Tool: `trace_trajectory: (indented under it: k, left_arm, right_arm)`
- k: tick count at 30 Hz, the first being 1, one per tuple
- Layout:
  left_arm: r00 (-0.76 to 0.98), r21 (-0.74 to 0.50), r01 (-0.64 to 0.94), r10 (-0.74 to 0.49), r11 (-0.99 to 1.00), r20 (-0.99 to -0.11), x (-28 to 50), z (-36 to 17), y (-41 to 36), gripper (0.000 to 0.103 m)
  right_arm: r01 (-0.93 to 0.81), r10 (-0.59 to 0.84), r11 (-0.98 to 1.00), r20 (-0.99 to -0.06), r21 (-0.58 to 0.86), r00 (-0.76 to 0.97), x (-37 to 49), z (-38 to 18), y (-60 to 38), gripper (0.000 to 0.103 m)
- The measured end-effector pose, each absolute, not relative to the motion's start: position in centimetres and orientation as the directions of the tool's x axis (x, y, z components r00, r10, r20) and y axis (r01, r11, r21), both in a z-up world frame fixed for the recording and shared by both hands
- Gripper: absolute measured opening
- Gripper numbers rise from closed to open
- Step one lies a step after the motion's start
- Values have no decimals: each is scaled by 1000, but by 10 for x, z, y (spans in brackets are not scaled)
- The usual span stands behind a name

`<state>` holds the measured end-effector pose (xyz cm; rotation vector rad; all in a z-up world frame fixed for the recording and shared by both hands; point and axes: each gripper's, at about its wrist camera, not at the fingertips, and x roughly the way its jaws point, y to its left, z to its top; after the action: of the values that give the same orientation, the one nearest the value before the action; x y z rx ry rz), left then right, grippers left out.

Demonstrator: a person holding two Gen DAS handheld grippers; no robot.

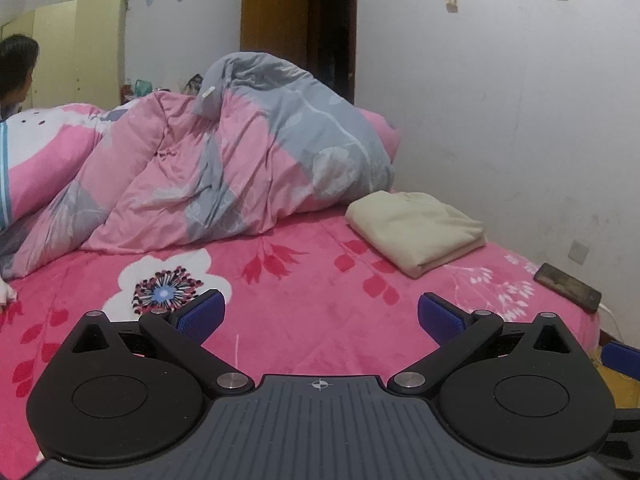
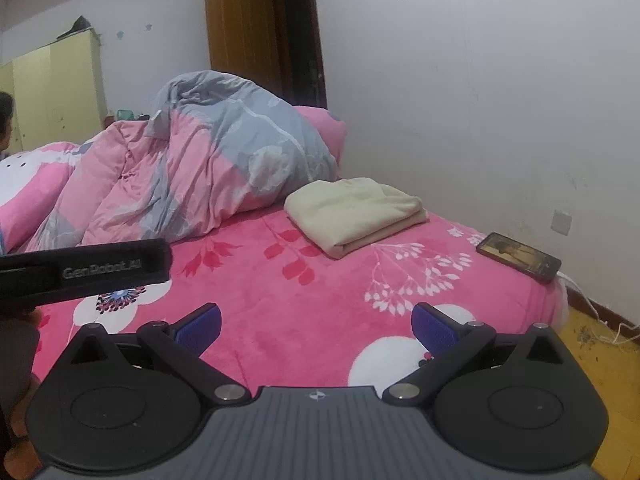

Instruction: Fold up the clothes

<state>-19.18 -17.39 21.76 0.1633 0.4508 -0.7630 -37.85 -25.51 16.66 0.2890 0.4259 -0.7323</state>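
Hand-held gripper (image 2: 316, 330) beside phone (image 2: 519, 257)

bed sheet (image 1: 312, 320): hot pink, red leaf sprigs, white flowers | folded garment (image 1: 416, 230) on the sheet: plain cream | quilt (image 1: 240, 152) behind it: pink and grey (pale floral print) | finger pads (image 1: 202, 316): blue

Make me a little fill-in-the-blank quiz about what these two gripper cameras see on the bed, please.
1. The folded cream-coloured garment lies on the pink floral bedspread, in front of the heaped pink and ____ quilt.
2. The dark rectangular phone lies near the bed's edge, on the side nearest the white ____.
3. The left gripper and right gripper both have their blue-padded fingers ____, holding nothing.

Missing words: grey; wall; open
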Motion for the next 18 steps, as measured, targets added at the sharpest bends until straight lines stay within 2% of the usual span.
trace_trajectory:
  k: [18]
  left_arm:
    - [625, -54, 698, -644, 714, -442, -188, 216, -166, 103]
  right_arm:
    - [706, -590, 701, -477, 98, 651, -378, 164, -251, 103]
